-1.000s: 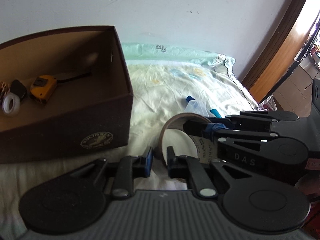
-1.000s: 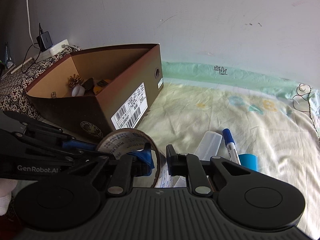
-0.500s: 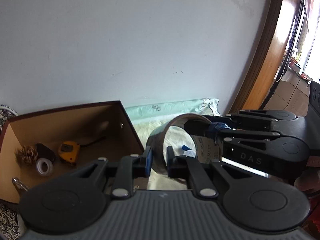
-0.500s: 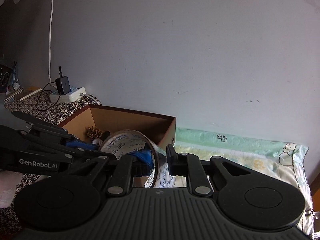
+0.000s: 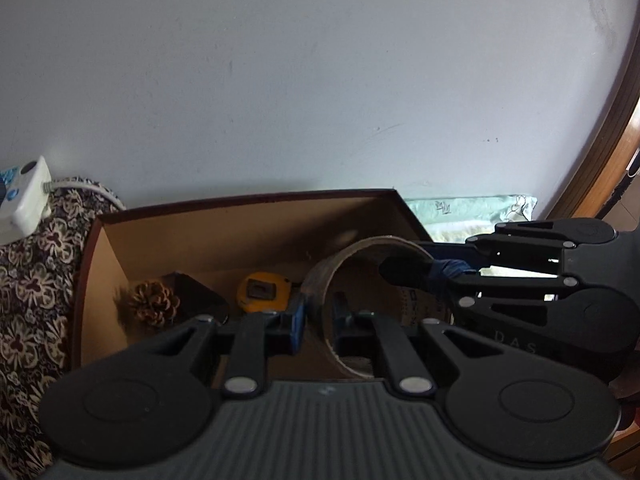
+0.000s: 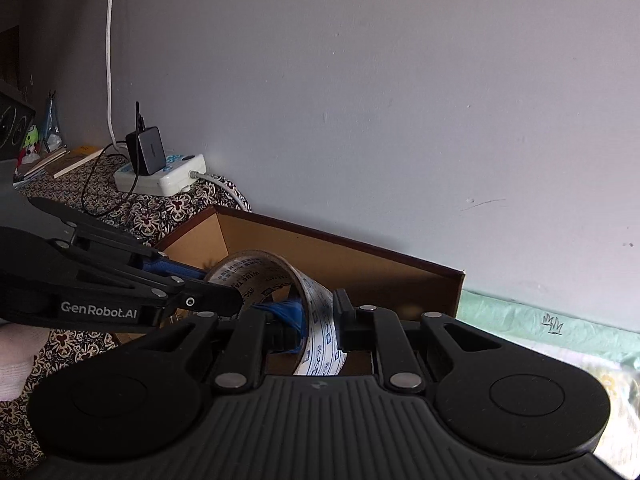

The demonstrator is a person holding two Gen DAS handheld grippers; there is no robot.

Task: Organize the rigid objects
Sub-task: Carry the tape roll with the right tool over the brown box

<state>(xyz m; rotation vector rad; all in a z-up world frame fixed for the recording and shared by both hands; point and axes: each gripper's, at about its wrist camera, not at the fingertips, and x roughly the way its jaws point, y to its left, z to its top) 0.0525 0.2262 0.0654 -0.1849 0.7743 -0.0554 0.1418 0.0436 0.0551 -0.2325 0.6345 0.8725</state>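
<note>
A wide tape roll (image 5: 362,245), a brown cardboard ring with a printed white label (image 6: 260,268), hangs over the open brown shoebox (image 5: 240,202). Both grippers are shut on its wall from opposite sides. My left gripper (image 5: 318,312) pinches the near left edge of the ring. My right gripper (image 6: 320,318) pinches the other side, and it reaches in from the right (image 5: 404,260) in the left wrist view. Inside the box lie a pinecone (image 5: 154,300), a yellow tape measure (image 5: 262,290) and a black object (image 5: 196,292).
A white power strip (image 6: 160,174) with a black charger rests on the patterned cloth (image 5: 32,280) left of the box. The pale bed sheet (image 6: 560,340) spreads to the right. A grey wall stands close behind, with a wooden door frame (image 5: 600,168) at far right.
Both grippers rose from the bed and carried the tape roll leftward. It was in front of the box's right wall; now it is above the box's open top.
</note>
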